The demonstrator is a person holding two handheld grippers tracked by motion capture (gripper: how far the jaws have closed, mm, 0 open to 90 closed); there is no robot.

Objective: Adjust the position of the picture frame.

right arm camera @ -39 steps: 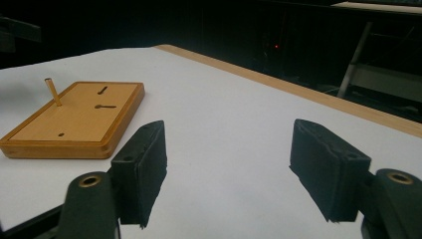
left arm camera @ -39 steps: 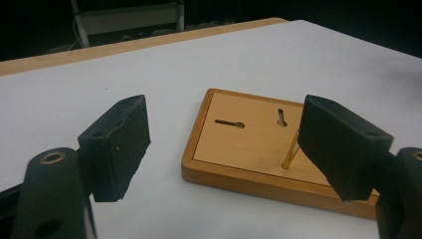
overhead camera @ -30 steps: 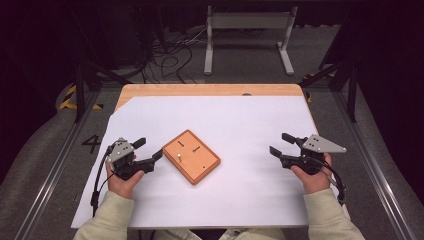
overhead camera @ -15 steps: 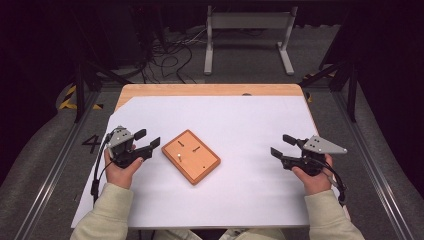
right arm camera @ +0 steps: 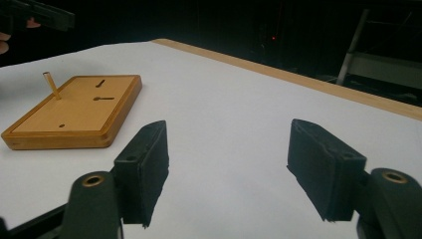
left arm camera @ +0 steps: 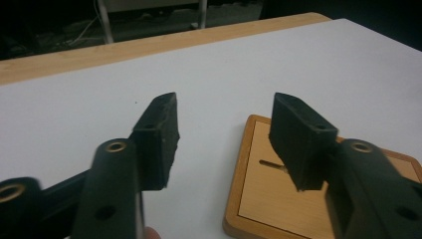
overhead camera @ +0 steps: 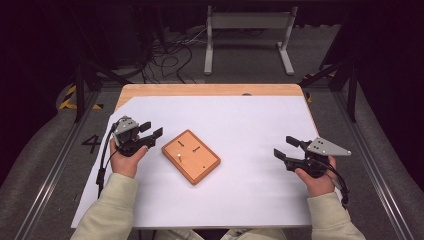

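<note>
**Left jaws narrowing beside the board**

Your right hand-held gripper (overhead camera: 286,150) sits at 4 o'clock on the desk (overhead camera: 260,120), jaws apart, holding nothing, well clear of the board (overhead camera: 197,160). Your left hand-held gripper (overhead camera: 150,131) is at 9 o'clock, just beside the board's left edge; since a second ago it has drifted up the sheet, away from you. Its jaws have just been closing to about half their gap, with only bare paper between them. The board lies mid-desk, a peg (overhead camera: 178,157) standing upright in it. That narrowing looks like sizing up for the peg; nothing is gripped yet.
</note>
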